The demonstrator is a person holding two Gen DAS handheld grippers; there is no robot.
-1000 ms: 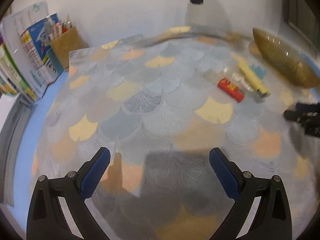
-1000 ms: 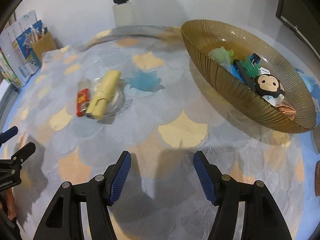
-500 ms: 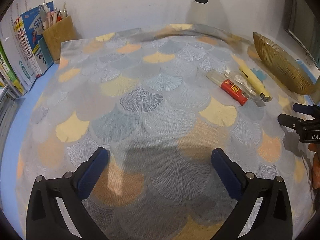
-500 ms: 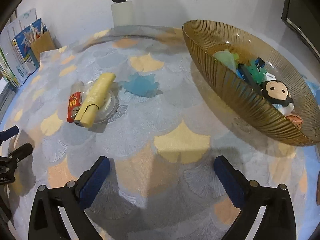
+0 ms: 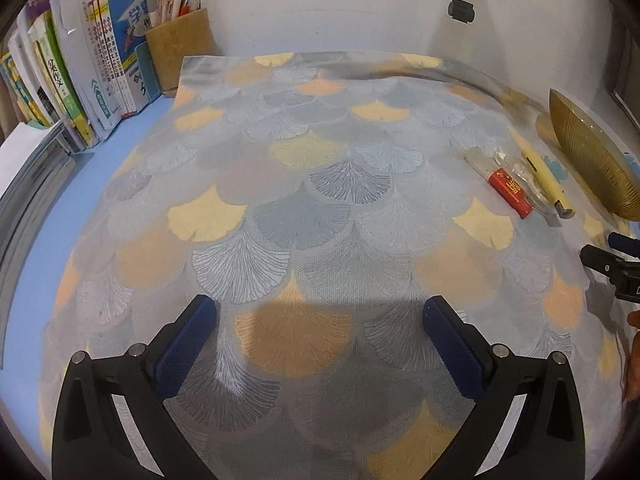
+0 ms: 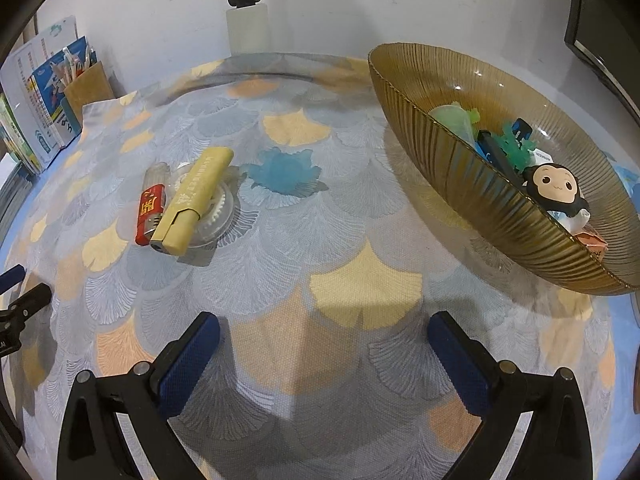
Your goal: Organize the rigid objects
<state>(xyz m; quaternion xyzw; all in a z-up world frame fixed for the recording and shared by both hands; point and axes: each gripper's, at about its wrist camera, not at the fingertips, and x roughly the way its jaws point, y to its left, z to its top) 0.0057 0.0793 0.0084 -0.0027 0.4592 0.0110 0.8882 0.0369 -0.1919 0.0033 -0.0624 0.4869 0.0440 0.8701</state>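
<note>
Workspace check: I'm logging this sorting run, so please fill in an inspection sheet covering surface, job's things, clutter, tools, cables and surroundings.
Surface: fan-patterned cloth over a blue tabletop.
Job's things: red lighter, yellow case lying across a clear round disc, and a blue leaf-shaped piece on the cloth; amber glass bowl holds a monkey figure and small toys.
Clutter: nothing seen.
Tools: left tool open, empty; right tool has just been opening, empty.
Cables: nothing seen.
Surroundings: books, pen holder, white wall.
</note>
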